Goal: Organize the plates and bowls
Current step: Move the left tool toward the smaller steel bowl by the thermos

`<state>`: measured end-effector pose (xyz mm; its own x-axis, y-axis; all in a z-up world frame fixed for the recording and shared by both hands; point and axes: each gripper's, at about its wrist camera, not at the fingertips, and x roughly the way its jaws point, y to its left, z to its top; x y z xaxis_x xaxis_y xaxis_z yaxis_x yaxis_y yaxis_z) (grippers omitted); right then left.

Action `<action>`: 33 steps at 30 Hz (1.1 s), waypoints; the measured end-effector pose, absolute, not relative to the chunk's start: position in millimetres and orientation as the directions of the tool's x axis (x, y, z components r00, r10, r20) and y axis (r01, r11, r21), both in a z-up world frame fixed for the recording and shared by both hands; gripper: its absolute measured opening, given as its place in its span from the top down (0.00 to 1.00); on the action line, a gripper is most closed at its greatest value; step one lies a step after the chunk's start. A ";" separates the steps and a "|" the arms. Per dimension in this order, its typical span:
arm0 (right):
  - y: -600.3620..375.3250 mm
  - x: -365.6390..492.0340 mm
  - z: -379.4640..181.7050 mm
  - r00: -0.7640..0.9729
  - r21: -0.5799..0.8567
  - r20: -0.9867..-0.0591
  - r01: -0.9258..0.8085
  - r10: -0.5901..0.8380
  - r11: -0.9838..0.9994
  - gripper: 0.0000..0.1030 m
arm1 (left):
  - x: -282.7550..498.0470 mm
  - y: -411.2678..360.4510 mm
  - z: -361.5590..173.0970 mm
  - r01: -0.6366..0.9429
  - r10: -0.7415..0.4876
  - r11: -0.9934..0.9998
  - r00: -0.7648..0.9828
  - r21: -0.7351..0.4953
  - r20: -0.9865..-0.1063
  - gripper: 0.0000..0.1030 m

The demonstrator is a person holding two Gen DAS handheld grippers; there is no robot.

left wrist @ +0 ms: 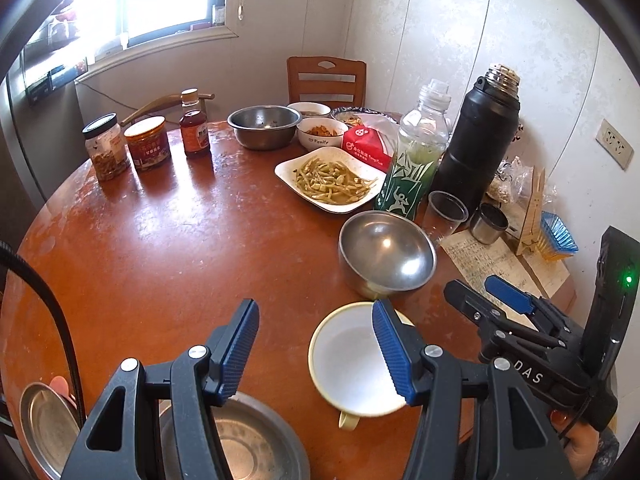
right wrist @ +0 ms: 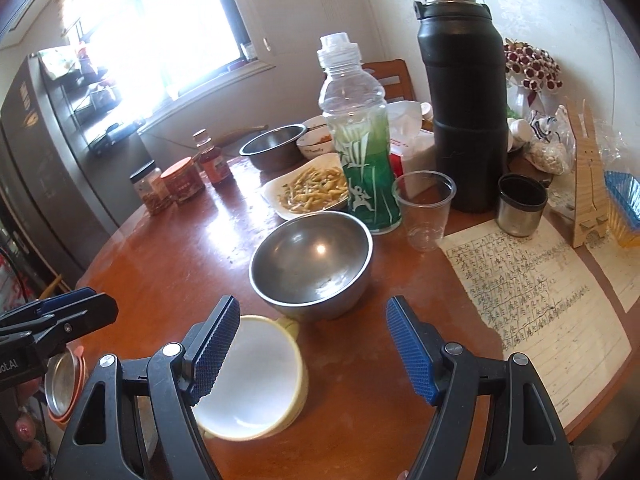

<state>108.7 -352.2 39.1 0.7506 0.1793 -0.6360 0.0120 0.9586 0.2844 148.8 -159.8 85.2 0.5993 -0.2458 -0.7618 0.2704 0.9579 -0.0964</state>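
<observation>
Steel bowl (right wrist: 311, 266) stands upright and empty on the table (left wrist: 168, 248), touching or just beside the cup (right wrist: 250, 376), a pale, white-lined vessel with 1 small handle, which sits nearer the table's front edge. The bowl looks rigid, thin-walled and light; its polished, rounded flank would likely be slippery, so the rim, with 1 finger inside and 1 outside, seems the surest hold. The cup appears ceramic or enamel, stiff and likely to chip if knocked against the steel; its rim or handle offers purchase, the glossy wall less so. Right gripper (right wrist: 312, 354) hangs just short of the bowl, jaws wide and empty, the left finger over the cup's rim in this view and the right finger over bare table. Left gripper (left wrist: 316, 354) is likewise spread wide and holds nothing, its right finger overlapping the cup in its own view. Below the left gripper lie a steel plate (left wrist: 256, 440) and, at the frame's left edge, a steel lid or dish (left wrist: 44, 416), whose exact support cannot be told. Behind the bowl: a plate of beans (left wrist: 330, 178), a green bottle (right wrist: 360, 152), a clear plastic cup (right wrist: 426, 208), a black flask (right wrist: 464, 100) and its steel cap (right wrist: 520, 210). A handwritten sheet (right wrist: 532, 300) lies to the right; a larger steel basin (left wrist: 264, 126) and 3 jars (left wrist: 146, 144) stand well apart at the far side.
</observation>
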 end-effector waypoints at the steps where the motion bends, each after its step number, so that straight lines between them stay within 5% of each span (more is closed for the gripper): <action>1: -354.6 111.1 37.8 0.748 0.288 -0.639 0.021 0.177 0.957 0.25 | 151.8 -162.8 85.1 0.273 -0.247 0.957 0.597 -0.096 -0.763 0.43; 28: -382.5 173.3 -1.9 0.716 0.287 -0.684 0.094 0.136 0.953 0.25 | 242.3 -217.0 24.7 0.247 -0.199 0.965 0.468 -0.089 -0.861 0.40; 33: -380.1 181.0 -9.7 0.708 0.285 -0.689 0.068 0.155 0.956 0.42 | 252.6 -220.8 12.8 0.231 -0.174 0.970 0.448 -0.074 -0.877 0.40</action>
